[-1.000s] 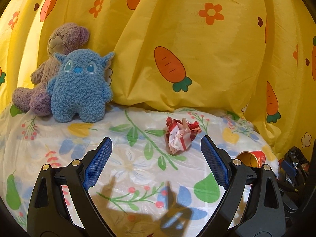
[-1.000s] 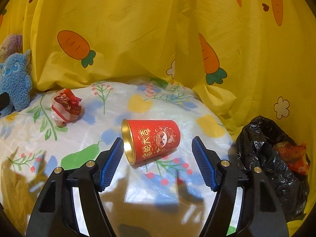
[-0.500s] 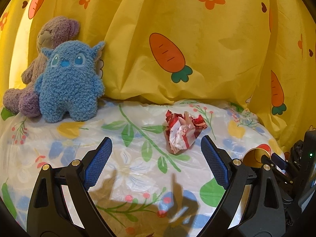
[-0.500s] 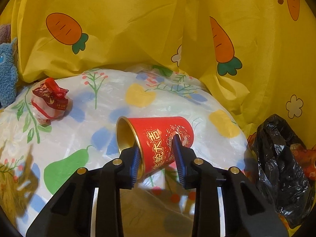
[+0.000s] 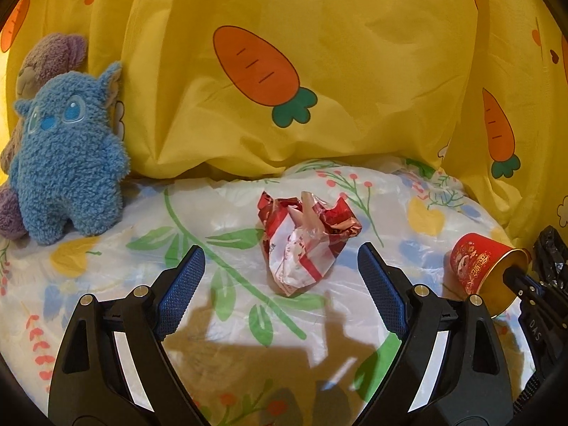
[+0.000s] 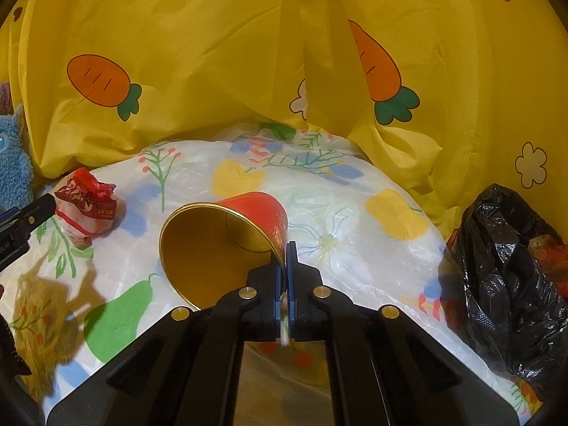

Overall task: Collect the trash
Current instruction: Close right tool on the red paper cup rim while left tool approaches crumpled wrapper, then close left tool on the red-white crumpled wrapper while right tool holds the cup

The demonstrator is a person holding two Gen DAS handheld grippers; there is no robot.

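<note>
I have the right gripper [image 6: 283, 277] pinched on the wall of the 1 red cup [image 6: 227, 234], centre frame, rim toward me, ready for the 1 black bag [image 6: 504, 284] at right. My left gripper [image 5: 280, 284] gapes around the 1 crumpled wrapper [image 5: 305, 241], centre. 2 plush toys [image 5: 67, 163] sit upper left.

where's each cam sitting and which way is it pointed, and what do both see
Left wrist: rides the left tongs, facing forward over the floral sheet at the crumpled wrapper; own open fingers show, plus the right tongs' tip at the cup's mouth.
Right wrist: rides the right tongs, facing the red cup pinched by its wall, black trash bag at right; the left tongs' tip shows at left.
Shared: wrapper, cup, blue plush, carrot curtain.
</note>
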